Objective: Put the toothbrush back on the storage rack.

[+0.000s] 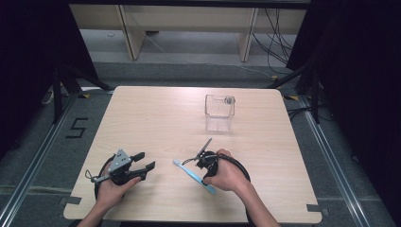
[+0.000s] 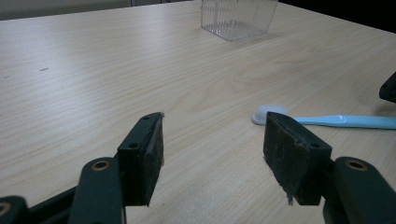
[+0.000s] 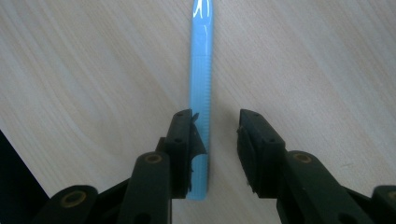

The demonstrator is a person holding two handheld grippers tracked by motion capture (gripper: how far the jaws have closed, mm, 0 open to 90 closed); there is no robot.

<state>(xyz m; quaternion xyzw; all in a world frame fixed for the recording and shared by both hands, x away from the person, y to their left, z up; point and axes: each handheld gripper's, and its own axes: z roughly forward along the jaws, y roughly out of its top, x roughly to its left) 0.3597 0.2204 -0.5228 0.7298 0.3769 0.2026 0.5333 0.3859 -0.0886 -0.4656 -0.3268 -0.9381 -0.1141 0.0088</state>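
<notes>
On the wooden table (image 1: 156, 118), right gripper (image 3: 215, 140) jaws straddle the toothbrush (image 3: 200, 84), unclamped; left gripper (image 2: 212, 149) jaws wide.

Left gripper (image 2: 212, 149) jaws wide apart, nothing between them, low over the table (image 2: 93, 70). Light-blue toothbrush (image 2: 327, 120) lies flat just beyond the right-hand jaw. Clear plastic box (image 2: 238, 18) stands at the far end.

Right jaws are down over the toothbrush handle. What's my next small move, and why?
Probably close the right gripper on the toothbrush. Its handle lies flat on the table between the jaws, hard against one pad, with a gap to the other, so nothing grips it yet. Centre slightly first. The left gripper waits open.
</notes>
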